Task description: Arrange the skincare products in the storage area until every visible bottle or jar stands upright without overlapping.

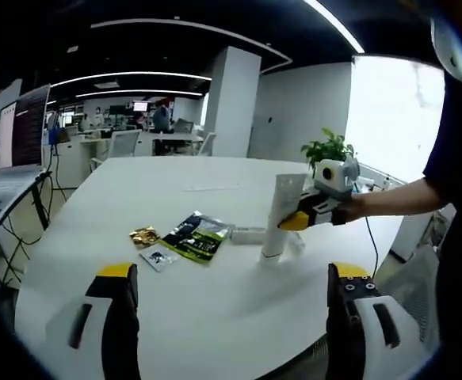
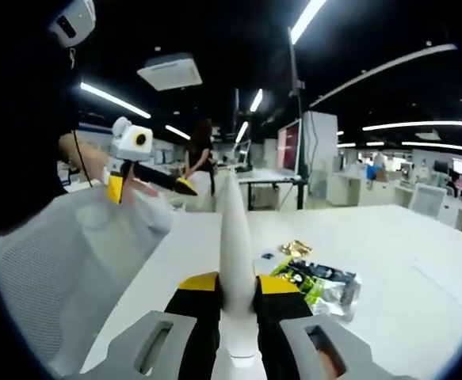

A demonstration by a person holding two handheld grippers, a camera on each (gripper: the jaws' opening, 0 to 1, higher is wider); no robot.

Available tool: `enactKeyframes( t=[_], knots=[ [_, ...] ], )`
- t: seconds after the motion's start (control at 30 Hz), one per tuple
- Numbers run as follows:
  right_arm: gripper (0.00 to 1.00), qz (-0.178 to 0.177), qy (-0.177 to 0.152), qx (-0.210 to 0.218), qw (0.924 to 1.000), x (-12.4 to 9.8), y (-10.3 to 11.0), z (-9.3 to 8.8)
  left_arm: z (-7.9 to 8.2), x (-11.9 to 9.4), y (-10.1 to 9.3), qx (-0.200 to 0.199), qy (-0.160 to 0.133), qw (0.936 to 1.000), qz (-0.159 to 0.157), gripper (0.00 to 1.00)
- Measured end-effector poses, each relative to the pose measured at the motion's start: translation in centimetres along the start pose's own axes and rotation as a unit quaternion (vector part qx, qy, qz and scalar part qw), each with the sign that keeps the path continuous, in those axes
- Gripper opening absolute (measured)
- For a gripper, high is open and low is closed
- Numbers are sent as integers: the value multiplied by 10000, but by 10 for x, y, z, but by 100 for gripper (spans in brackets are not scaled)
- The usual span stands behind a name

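Observation:
A white squeeze tube (image 1: 282,212) stands cap-down on the white table (image 1: 215,317), right of centre. My right gripper (image 1: 303,218) comes in from the right and is shut on the tube's middle. In the right gripper view the tube (image 2: 236,229) rises between my right gripper's (image 2: 237,286) closed jaws. My left gripper (image 1: 234,273) hovers open over the table's near edge, nothing between its jaws; in the right gripper view the left gripper (image 2: 151,186) is held up at the left. A small white item (image 1: 249,233) lies flat behind the tube.
A green-and-black pouch (image 1: 195,235), a gold sachet (image 1: 143,235) and a small pale sachet (image 1: 158,256) lie left of the tube. A potted plant (image 1: 328,149) stands at the far right edge. A mesh chair (image 2: 72,261) is beside the table.

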State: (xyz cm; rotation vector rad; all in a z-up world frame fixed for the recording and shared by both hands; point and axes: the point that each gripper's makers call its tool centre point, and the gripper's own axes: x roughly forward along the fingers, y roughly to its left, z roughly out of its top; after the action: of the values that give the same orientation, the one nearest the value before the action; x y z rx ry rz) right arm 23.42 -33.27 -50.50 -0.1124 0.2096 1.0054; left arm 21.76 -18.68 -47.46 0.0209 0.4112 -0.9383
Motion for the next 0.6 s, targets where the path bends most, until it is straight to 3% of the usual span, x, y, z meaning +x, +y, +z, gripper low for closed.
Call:
enactKeyframes(
  t=[0.6],
  knots=[
    [10, -147, 126, 227, 9996, -3, -5, -4, -6, 5, -5, -134, 98, 9998, -139, 90]
  ],
)
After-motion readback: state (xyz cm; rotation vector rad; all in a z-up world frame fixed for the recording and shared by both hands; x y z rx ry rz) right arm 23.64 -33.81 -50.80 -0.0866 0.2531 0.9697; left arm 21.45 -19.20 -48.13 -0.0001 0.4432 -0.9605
